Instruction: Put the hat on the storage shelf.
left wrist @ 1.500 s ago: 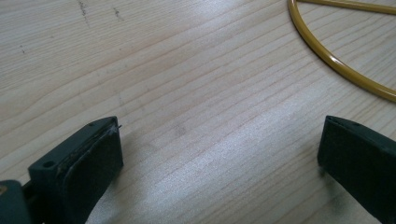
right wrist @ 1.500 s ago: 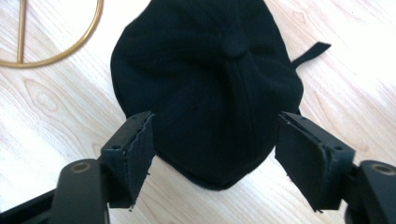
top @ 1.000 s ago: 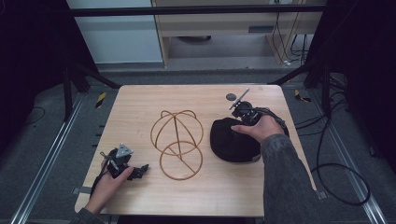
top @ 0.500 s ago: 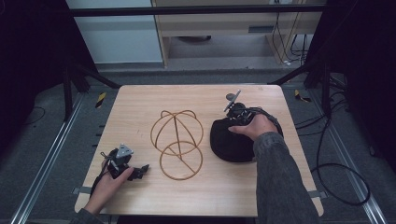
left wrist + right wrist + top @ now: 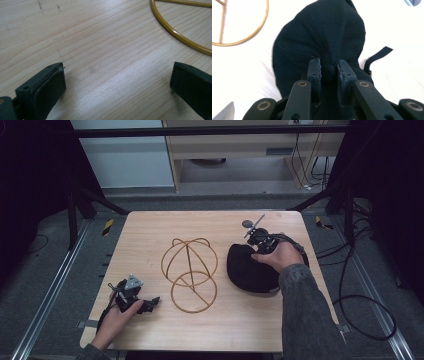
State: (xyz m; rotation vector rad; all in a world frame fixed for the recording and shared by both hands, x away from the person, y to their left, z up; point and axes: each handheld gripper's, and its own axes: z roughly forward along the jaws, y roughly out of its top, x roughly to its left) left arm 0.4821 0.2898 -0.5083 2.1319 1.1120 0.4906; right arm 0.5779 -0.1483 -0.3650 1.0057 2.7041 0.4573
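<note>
Wire stand (image 5: 189,274) beside black cap (image 5: 247,268)

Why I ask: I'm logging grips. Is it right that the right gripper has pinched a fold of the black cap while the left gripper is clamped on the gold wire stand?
Not quite. The left gripper is open over bare table, beside the gold wire stand, as the left gripper view shows. The right gripper does pinch the black cap.
</note>
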